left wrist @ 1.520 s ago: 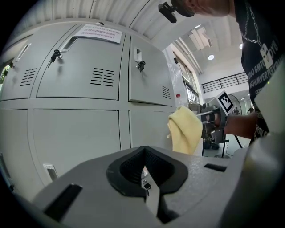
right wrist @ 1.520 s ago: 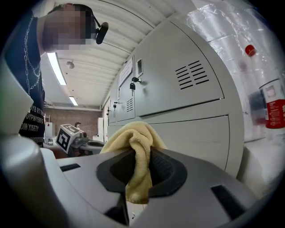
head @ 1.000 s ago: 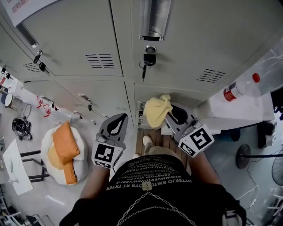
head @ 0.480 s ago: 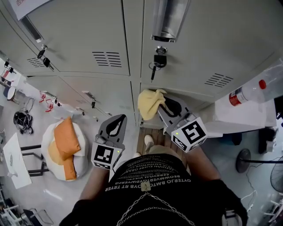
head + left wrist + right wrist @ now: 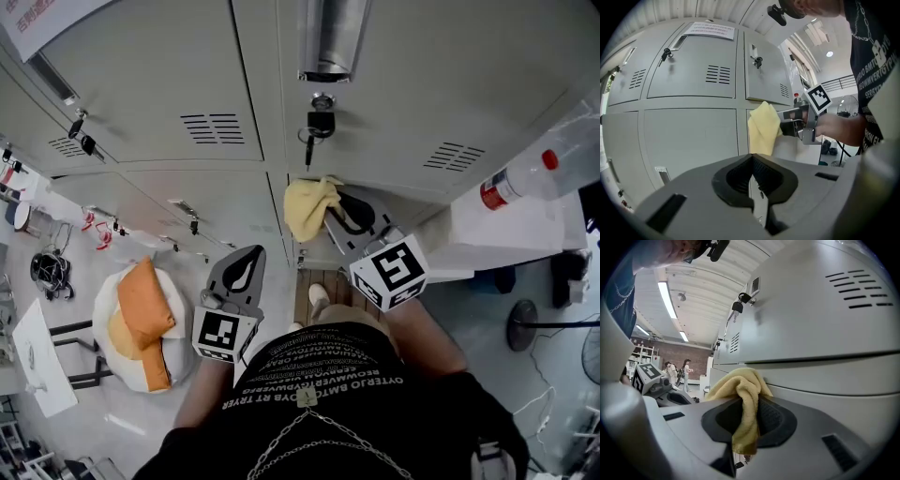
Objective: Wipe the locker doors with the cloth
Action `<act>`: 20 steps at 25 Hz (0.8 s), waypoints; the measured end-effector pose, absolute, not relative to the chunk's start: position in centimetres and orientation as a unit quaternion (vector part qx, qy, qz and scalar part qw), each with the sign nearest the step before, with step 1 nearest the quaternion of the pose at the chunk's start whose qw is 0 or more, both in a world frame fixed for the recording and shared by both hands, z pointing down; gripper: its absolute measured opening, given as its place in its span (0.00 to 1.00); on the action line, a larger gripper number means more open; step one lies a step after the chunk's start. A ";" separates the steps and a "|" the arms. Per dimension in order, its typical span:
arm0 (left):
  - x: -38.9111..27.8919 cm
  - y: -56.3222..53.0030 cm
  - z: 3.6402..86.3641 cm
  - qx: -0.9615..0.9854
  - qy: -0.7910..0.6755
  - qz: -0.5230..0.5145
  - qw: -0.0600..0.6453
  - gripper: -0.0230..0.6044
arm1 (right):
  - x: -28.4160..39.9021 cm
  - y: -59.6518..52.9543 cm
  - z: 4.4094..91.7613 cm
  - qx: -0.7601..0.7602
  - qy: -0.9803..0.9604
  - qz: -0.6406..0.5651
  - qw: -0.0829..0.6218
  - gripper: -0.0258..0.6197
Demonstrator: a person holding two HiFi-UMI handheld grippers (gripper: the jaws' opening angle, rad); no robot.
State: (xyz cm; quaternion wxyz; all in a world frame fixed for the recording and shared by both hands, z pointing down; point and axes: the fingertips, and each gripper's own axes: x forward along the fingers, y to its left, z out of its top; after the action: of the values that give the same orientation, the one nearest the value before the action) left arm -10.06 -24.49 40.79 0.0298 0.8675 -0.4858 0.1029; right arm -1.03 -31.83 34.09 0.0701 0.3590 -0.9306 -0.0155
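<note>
Grey metal locker doors [image 5: 159, 84] fill the wall in front of me, seen also in the left gripper view [image 5: 689, 126] and the right gripper view [image 5: 825, 333]. My right gripper [image 5: 330, 210] is shut on a yellow cloth [image 5: 307, 204], whose bunched end [image 5: 740, 390] lies against the lower locker door just under a door with a key in its lock [image 5: 317, 124]. The same cloth [image 5: 764, 127] shows from the left gripper view, pressed to the door. My left gripper [image 5: 241, 272] hangs lower and to the left, shut and empty, a short way off the lockers.
A white stand [image 5: 511, 230] with a plastic bottle [image 5: 516, 183] on it is at the right of the lockers. On the floor at the left lies a white beanbag with an orange cushion [image 5: 145, 314]. Keys hang from other doors [image 5: 82, 141]. A fan [image 5: 525, 323] stands at the right.
My right gripper has carried the cloth up and to the left along the locker door, towards the keyed lock. The left gripper has stayed about where it was.
</note>
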 end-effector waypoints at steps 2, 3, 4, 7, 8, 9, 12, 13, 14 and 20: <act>-9.8 -24.3 40.8 0.870 -0.480 0.103 0.031 0.04 | -0.7 -31.8 34.0 0.366 -0.928 -0.017 0.069 0.14; -9.7 -24.3 40.8 0.872 -0.478 0.102 0.031 0.04 | -0.5 -31.9 33.9 0.370 -0.926 -0.018 0.069 0.14; -9.6 -24.2 40.9 0.874 -0.475 0.102 0.031 0.04 | -0.2 -31.9 33.9 0.373 -0.925 -0.018 0.068 0.14; -9.5 -23.9 41.0 0.877 -0.469 0.102 0.032 0.04 | 0.8 -31.9 33.8 0.387 -0.919 -0.020 0.068 0.14; -9.4 -23.8 41.0 0.878 -0.467 0.102 0.032 0.04 | 1.3 -31.9 33.7 0.393 -0.917 -0.020 0.067 0.14; -9.4 -23.6 41.0 0.879 -0.465 0.102 0.031 0.04 | 1.8 -31.9 33.7 0.400 -0.914 -0.020 0.067 0.14; -9.3 -23.3 40.9 0.882 -0.458 0.104 0.029 0.04 | 3.5 -31.7 33.8 0.419 -0.905 -0.020 0.069 0.14; -9.3 -23.2 40.9 0.883 -0.457 0.104 0.029 0.04 | 4.0 -31.7 33.9 0.425 -0.902 -0.019 0.070 0.14; -9.2 -23.1 40.9 0.884 -0.455 0.104 0.028 0.04 | 4.5 -31.7 33.9 0.432 -0.899 -0.019 0.072 0.14; -8.6 -22.5 41.0 0.891 -0.440 0.106 0.030 0.04 | 7.7 -31.5 34.3 0.470 -0.879 -0.016 0.082 0.14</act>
State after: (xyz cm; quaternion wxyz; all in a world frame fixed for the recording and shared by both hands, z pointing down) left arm -8.65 -22.47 40.97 0.0301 0.8910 -0.4404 0.1059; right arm 7.74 -31.50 34.29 0.0823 0.4698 -0.8788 -0.0163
